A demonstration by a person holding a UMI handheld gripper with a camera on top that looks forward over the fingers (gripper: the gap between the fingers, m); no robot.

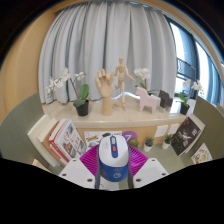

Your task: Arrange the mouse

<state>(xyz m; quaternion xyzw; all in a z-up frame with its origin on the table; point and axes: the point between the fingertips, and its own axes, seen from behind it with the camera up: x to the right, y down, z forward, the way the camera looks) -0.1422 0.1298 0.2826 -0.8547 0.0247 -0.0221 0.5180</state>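
Note:
A blue and white mouse with an orange-red button on top sits between my gripper's two fingers. The magenta pads press against both of its sides. The gripper is shut on the mouse and holds it above the desk. The fingertips themselves are hidden by the mouse's body.
Beyond the mouse stands a white desk with books, a wooden hand model, a wooden mannequin, white orchids, a pink toy animal, a dark picture and a small potted plant. Curtains hang behind.

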